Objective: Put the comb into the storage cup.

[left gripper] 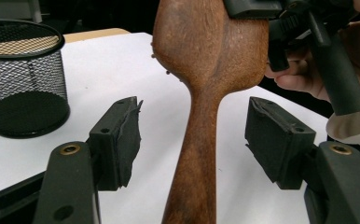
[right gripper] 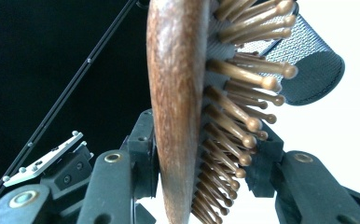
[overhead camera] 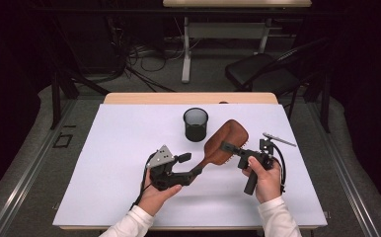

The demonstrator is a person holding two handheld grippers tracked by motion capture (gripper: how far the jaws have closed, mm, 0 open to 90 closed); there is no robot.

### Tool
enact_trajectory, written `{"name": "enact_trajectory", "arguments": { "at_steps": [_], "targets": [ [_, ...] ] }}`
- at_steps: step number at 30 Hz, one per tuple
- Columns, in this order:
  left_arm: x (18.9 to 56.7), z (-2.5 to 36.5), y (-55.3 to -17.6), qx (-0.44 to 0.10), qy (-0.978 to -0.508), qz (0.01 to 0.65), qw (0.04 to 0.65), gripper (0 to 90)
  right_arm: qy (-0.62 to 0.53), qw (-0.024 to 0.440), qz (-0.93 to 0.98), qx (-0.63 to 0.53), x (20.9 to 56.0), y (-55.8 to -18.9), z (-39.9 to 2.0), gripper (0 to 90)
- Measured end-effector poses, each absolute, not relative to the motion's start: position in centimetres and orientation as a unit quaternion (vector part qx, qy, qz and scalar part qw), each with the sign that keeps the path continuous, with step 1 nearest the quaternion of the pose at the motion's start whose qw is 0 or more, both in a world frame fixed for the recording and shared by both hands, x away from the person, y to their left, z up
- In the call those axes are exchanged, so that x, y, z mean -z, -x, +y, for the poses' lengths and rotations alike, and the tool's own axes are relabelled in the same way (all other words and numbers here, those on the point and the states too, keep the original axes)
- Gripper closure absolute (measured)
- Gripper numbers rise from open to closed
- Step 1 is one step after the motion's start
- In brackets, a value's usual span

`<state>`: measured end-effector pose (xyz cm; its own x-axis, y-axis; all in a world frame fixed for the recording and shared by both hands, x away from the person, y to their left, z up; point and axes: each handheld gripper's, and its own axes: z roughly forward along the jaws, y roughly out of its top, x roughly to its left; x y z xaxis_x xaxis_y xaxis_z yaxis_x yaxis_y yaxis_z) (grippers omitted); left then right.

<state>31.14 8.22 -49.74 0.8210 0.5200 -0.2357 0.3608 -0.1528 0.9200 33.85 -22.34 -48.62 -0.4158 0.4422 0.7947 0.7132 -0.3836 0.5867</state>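
Observation:
A brown wooden hairbrush (overhead camera: 225, 138) hangs tilted above the white table, head toward the far right and handle toward the near left. My right gripper (overhead camera: 232, 149) is shut on the brush head; in the right gripper view one pad presses its wooden back (right gripper: 178, 93) and the other its bristles (right gripper: 243, 121). My left gripper (overhead camera: 192, 169) is open around the handle. In the left gripper view the handle (left gripper: 197, 140) runs between the two pads (left gripper: 122, 140) with a gap on each side, so neither touches it.
A black mesh cup (overhead camera: 195, 124) stands upright on the white tabletop (overhead camera: 124, 148), just behind the brush's left side. A black chair (overhead camera: 262, 71) and another desk (overhead camera: 228, 29) stand beyond the far edge. Cables lie on the floor at the back.

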Motion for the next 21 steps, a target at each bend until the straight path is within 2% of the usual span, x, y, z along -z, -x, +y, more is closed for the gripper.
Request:
{"name": "enact_trajectory", "arguments": {
  "at_steps": [19, 21],
  "targets": [
    [49.5, 9.3, -32.2, -0.086, -0.751, 0.325, 0.568, 33.7, 0.531, 0.097, -0.536, 0.649, 48.5, -33.9, -22.9, 54.0],
    [49.6, 9.5, -32.3, -0.094, -0.75, 0.331, 0.564, 29.9, 0.532, 0.096, -0.54, 0.645, 48.5, -33.8, -22.9, 54.0]
  ]
}}
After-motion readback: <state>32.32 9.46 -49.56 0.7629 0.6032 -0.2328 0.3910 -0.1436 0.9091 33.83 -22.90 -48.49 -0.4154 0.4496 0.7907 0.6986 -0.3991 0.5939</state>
